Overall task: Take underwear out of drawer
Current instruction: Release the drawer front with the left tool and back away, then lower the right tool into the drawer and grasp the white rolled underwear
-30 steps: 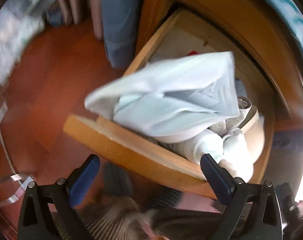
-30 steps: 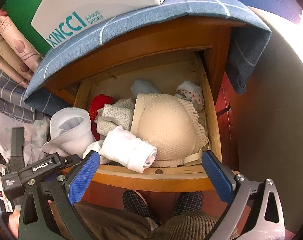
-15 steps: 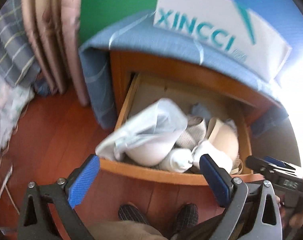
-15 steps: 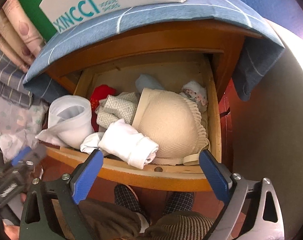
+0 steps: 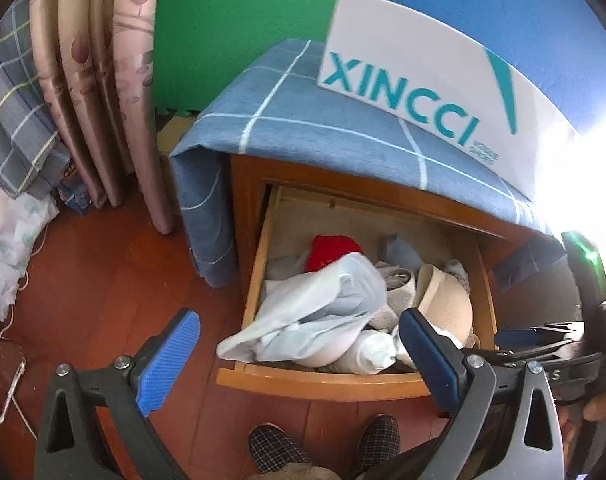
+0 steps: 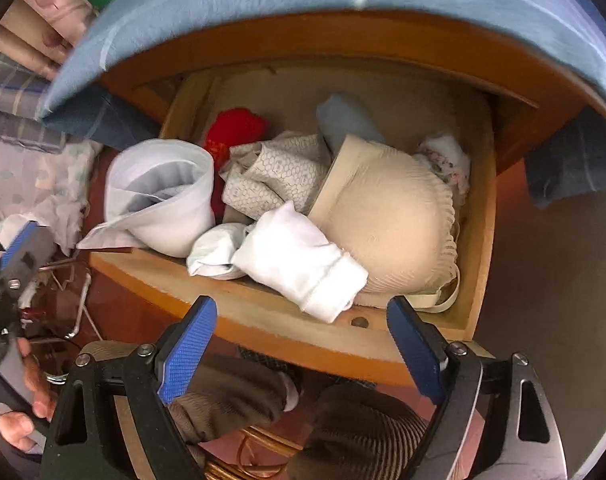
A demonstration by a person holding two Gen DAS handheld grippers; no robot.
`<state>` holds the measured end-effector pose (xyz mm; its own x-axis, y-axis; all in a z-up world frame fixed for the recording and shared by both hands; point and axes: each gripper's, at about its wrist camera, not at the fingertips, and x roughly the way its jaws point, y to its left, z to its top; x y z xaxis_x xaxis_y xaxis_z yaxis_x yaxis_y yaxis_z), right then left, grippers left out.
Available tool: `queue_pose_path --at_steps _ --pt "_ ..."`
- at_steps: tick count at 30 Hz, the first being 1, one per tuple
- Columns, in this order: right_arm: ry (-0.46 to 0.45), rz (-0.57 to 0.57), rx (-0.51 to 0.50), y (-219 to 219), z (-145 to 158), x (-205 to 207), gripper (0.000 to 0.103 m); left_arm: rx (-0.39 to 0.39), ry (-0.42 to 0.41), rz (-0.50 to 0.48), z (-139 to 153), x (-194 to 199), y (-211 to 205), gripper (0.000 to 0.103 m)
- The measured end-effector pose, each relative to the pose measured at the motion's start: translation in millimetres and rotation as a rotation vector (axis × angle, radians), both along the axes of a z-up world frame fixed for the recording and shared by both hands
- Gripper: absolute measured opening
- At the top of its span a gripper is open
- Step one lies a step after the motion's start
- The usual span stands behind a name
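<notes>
The wooden drawer stands pulled open, full of underwear. A pale white-blue garment hangs over its front left corner. A white rolled piece, a beige bra, a patterned grey piece, a red piece and a blue-grey roll lie inside. My left gripper is open and empty, back from the drawer front. My right gripper is open and empty, just in front of the drawer's front edge below the white roll.
A blue checked cloth covers the cabinet top, with a white XINCCI shoe box on it. Curtains and a plastic bag are at the left on the red wooden floor. The person's legs and slippers are below the drawer.
My left gripper has pulled back and up from the drawer, leaving the pale garment draped on the corner. My right gripper has moved closer to the drawer front.
</notes>
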<state>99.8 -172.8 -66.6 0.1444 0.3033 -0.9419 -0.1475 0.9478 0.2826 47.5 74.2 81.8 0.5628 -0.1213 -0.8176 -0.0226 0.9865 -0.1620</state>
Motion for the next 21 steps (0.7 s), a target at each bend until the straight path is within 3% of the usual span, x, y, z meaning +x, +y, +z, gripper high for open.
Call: queue_pose_path --at_steps 5,10,16,21 --pt "0.022 0.019 -0.024 17.5 -13.0 13.1 0.084 0.003 0.022 -0.023 -8.6 2.6 17.0 0.102" --pt "0.053 0.063 -0.077 33.8 -27.5 22.4 0.075 0.012 0.041 -0.068 -17.6 4.0 26.3 0.102" --pt "0.060 0.111 -0.143 44.3 -40.7 25.8 0.074 0.023 0.073 -0.119 -30.9 7.6 27.9 0.102" --pt "0.067 0.114 -0.140 48.0 -51.2 32.4 0.074 0.035 0.098 -0.145 -41.5 11.1 22.5 0.102"
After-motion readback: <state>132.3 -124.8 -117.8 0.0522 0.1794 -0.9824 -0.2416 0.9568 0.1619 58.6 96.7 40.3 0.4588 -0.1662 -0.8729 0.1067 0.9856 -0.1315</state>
